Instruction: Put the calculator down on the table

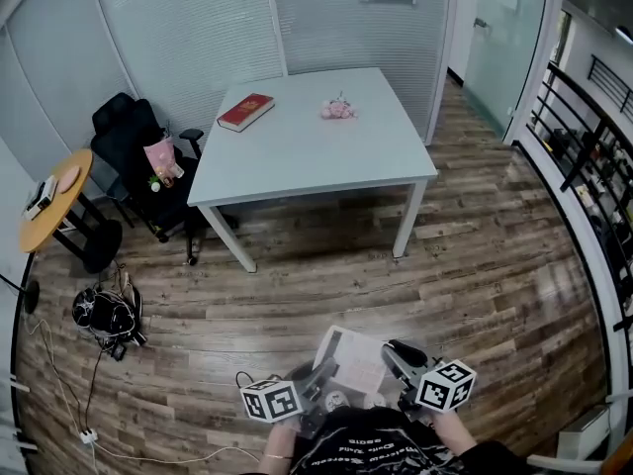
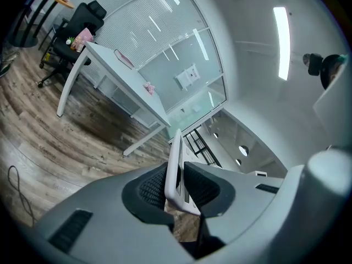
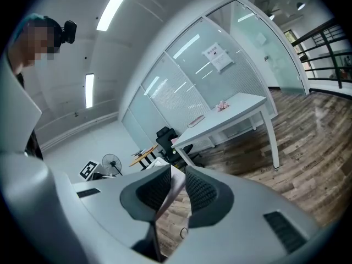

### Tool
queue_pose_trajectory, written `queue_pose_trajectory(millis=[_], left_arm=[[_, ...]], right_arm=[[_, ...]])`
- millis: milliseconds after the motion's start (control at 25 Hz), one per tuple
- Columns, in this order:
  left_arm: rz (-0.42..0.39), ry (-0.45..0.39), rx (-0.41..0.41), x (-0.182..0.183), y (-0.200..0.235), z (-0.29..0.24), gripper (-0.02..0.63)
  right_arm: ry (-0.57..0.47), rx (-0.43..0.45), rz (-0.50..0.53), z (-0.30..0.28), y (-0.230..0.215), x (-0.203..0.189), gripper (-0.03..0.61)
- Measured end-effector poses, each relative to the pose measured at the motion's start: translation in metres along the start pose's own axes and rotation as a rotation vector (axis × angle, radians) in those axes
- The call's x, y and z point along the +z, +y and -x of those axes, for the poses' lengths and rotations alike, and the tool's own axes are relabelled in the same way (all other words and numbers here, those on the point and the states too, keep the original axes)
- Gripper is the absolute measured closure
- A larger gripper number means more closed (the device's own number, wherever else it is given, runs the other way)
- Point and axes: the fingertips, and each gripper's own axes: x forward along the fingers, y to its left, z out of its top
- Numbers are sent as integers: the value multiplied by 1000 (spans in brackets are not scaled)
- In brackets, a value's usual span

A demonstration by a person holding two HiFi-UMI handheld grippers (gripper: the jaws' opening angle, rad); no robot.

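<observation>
The calculator [image 1: 353,360] is a flat white slab held low in front of my body, above the wooden floor. My left gripper [image 1: 319,376] is shut on its left edge and my right gripper [image 1: 399,357] on its right edge. In the left gripper view the calculator [image 2: 175,147] stands edge-on between the ribbed pads of the left gripper [image 2: 176,176]. In the right gripper view a thin white edge of the calculator [image 3: 167,198] is pinched in the right gripper [image 3: 176,176]. The white table [image 1: 316,151] stands some way ahead.
On the table lie a red book [image 1: 245,112] and a small pink thing [image 1: 337,109]. A black chair [image 1: 134,146] and a round orange side table [image 1: 51,204] stand at the left. A black bag [image 1: 104,315] with cables lies on the floor. A railing [image 1: 584,156] runs along the right.
</observation>
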Motion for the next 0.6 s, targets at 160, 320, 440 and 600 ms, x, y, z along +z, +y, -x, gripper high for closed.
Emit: queue_pose_trajectory(millis=[160,320,440,600], left_arm=[[-1,6,7,9,15,8,520],[8,7,10,18,19,12,520],[25,11,14,22,22,11,520],[28,3,36,33,35,2,520]], right_arm=[[4,-15,-14,-18,5,-5,488],[16,-14,-10,-27,10,-2,488],[24,-4,-15,-35,9,0,488],[41,3,-22,-52,-2,4,488]])
